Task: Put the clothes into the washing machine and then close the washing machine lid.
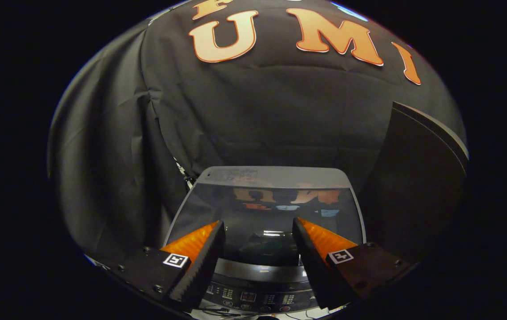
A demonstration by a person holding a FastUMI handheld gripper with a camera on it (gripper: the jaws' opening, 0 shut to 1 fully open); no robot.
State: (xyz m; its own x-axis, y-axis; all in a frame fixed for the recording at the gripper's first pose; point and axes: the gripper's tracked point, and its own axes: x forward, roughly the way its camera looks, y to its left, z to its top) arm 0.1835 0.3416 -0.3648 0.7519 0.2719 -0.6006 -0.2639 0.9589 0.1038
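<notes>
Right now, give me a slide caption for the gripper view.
Open gripper hovers over the closed glass lid of a top-loading washing machine, jaws apart and empty.

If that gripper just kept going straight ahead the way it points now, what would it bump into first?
Probably the washing machine lid, lying shut just ahead of the gripper, whose jaws stand open and hold nothing. Depth is hard to judge; above the lid, only the black cloth wall lies beyond.

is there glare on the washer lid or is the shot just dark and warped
Gripper view: the booth is dim, with the light falling mostly on the washing machine lid, whose glossy surface mirrors the wall behind and carries a small bright glare streak near its front edge. Fisheye bends the lid's sides and the dark panel to the right. The claw is open and sharp; the control panel below is small and soft.
</notes>
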